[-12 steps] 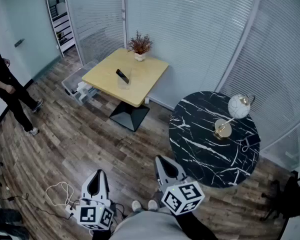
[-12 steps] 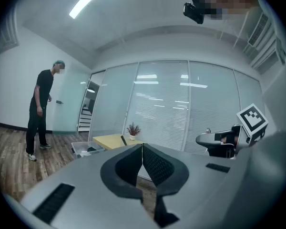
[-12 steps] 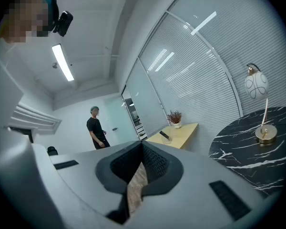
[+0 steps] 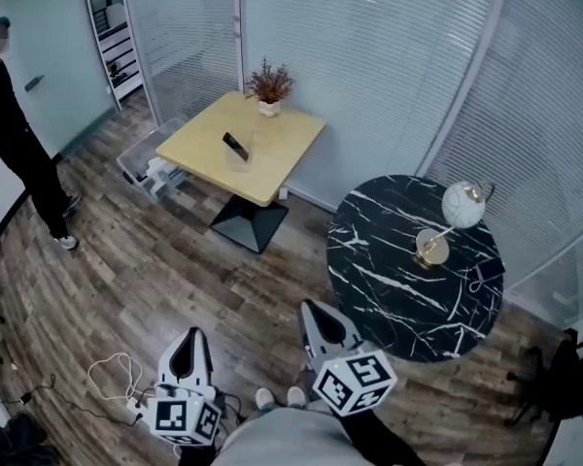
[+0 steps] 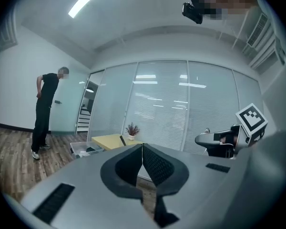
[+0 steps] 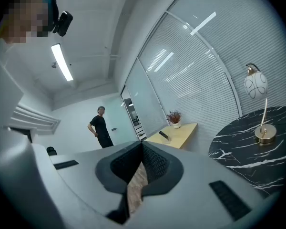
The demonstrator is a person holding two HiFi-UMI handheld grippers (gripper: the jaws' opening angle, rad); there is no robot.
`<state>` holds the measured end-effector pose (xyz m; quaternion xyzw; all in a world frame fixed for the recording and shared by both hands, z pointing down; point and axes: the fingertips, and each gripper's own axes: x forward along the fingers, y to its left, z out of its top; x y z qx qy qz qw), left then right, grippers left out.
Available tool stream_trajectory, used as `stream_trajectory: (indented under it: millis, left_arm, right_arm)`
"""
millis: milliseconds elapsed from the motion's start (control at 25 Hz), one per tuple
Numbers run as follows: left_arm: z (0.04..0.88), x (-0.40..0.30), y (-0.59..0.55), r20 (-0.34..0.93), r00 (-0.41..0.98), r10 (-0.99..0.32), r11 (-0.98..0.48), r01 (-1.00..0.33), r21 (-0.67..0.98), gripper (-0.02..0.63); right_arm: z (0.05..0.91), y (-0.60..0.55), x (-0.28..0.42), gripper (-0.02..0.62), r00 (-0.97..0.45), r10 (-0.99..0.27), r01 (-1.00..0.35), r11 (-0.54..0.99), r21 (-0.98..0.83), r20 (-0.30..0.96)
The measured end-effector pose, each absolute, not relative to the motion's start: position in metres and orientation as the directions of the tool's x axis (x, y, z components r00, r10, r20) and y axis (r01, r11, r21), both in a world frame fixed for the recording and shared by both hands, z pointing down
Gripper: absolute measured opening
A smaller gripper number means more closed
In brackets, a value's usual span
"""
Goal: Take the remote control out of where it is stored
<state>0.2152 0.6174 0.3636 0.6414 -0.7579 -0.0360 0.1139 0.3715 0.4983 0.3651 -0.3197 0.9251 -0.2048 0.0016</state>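
Note:
The black remote control (image 4: 236,147) stands tilted in a clear holder on the yellow square table (image 4: 282,158), far ahead across the room. It also shows small in the left gripper view as a remote (image 5: 122,140) and in the right gripper view as a remote (image 6: 164,135). My left gripper (image 4: 188,338) is low at the bottom of the head view, shut and empty, as the left gripper (image 5: 142,147) confirms. My right gripper (image 4: 315,309) is beside it, tips together with nothing held, as the right gripper (image 6: 142,145) shows. Both are far from the table.
A potted plant (image 4: 270,87) sits at the yellow table's far edge. A round black marble table (image 4: 398,280) with a globe lamp (image 4: 463,207) stands to the right. A clear bin (image 4: 146,163) lies left of the yellow table. A person (image 4: 19,153) stands at far left. A white cable (image 4: 117,372) lies on the floor.
The person at far left has straightened up and shifted a little. Both grippers stay where they were.

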Motion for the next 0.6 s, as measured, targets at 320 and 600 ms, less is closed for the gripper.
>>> stream_trajectory:
  millis: [320,600]
  left_arm:
    - [0.365,0.208,0.621,0.131,-0.159,-0.979,0.184,-0.961,0.204,0.009]
    - [0.367,0.19,0.633,0.132,-0.184,-0.974,0.208,-0.957,0.201,0.009]
  right_arm:
    - [0.37,0.499,0.365,0.003,-0.802,-0.584,-0.576,0.702,-0.42,0.124]
    - [0.37,0.502,0.352,0.005,-0.8,-0.587,-0.58,0.702,-0.412,0.125]
